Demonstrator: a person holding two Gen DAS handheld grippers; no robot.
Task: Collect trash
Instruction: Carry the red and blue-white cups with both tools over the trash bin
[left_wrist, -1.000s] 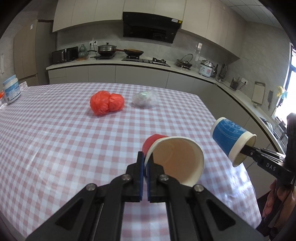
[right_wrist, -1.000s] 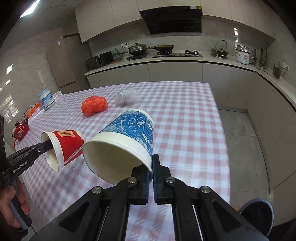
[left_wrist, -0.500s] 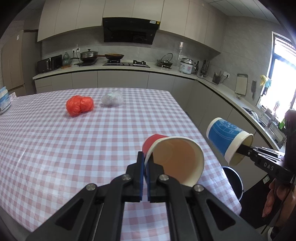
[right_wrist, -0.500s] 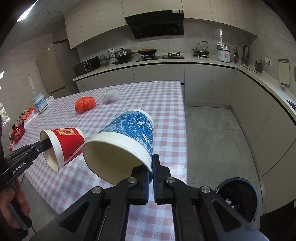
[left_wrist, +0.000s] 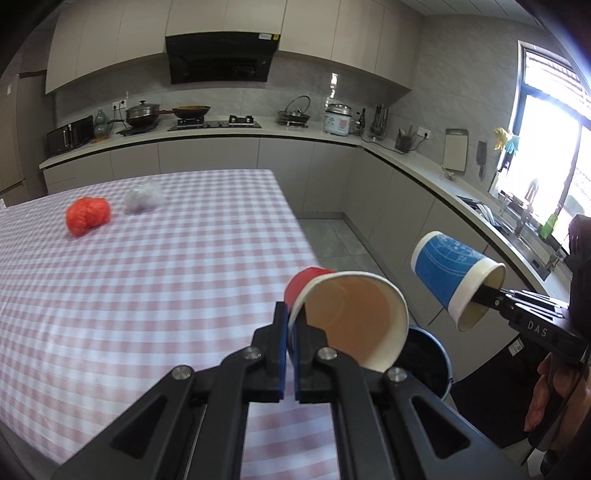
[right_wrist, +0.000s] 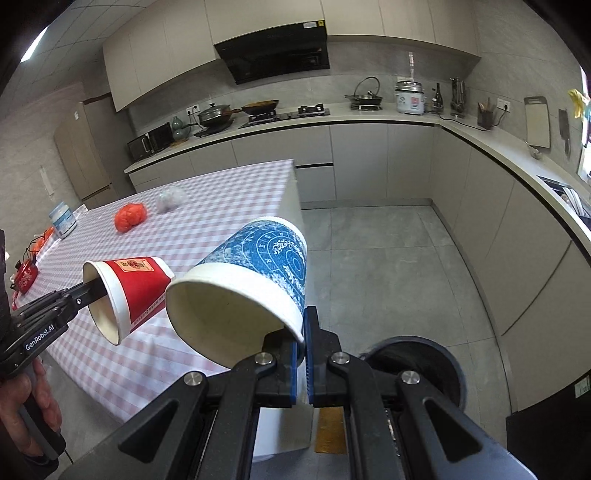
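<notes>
My left gripper (left_wrist: 291, 317) is shut on the rim of a red paper cup (left_wrist: 354, 321), held tilted with its mouth toward the camera at the table's right edge. In the right wrist view the same red cup (right_wrist: 129, 291) hangs at the left. My right gripper (right_wrist: 303, 325) is shut on the rim of a blue patterned paper cup (right_wrist: 258, 280), held over the floor beyond the table edge; that blue cup (left_wrist: 454, 273) shows at the right in the left wrist view. A dark round trash bin (right_wrist: 439, 354) stands on the floor below; its rim (left_wrist: 443, 354) peeks out behind the red cup.
On the pink checked table (left_wrist: 147, 280) lie a crumpled red bag (left_wrist: 88, 216) and a clear crumpled bag (left_wrist: 142, 197). A white tub (right_wrist: 62, 221) and red items sit at the table's far left. Kitchen counters (right_wrist: 480, 147) line the back and right walls; grey floor lies between.
Both grippers have moved rightward past the table's edge with their cups still held. The trash bin has come into view below them; the bags on the table have receded to the left.
</notes>
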